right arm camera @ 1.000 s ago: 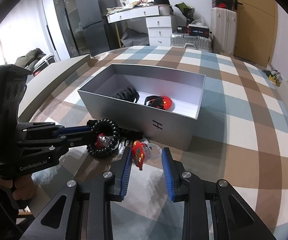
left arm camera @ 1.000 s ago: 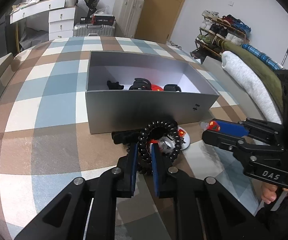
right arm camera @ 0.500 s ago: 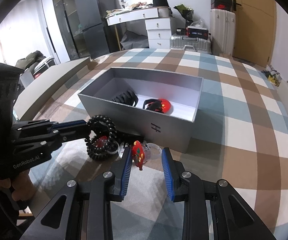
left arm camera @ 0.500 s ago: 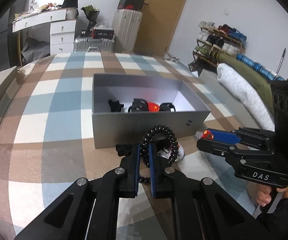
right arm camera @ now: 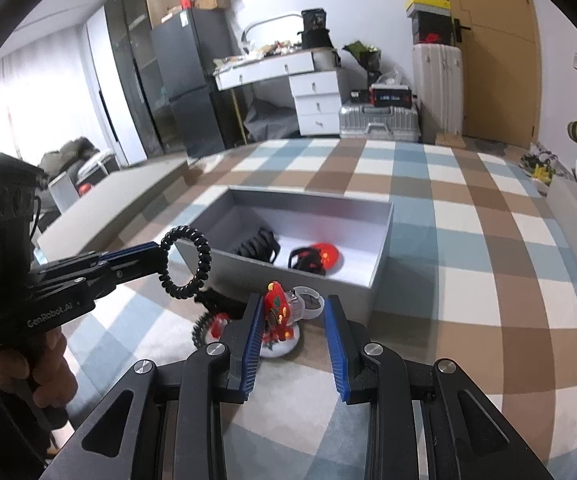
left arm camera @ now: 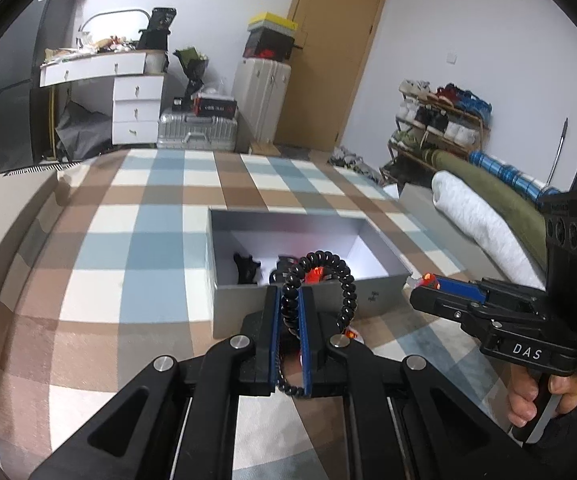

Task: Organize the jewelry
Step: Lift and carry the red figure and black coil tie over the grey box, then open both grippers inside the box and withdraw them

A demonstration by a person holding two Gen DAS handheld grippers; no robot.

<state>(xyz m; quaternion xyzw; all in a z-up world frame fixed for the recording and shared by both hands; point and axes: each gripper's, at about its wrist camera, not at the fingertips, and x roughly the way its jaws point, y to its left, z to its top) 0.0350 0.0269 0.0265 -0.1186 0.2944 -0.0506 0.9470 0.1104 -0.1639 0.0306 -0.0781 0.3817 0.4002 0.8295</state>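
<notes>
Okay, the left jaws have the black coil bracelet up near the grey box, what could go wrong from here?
1. The left gripper pinches only one short arc of the black coil bracelet; the free loop might catch on the grey box wall or slip out.
2. The right gripper sits with a red trinket at its left pad; that trinket could drop.
3. Loose pieces lie just before the box, where a dropped bracelet might tangle.

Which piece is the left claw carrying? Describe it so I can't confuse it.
Find the grey open box on the checked rug. Just before its near-left corner, the left claw holds a black coiled bracelet in the air, the only ring of glossy spiral loops outside the box.
</notes>
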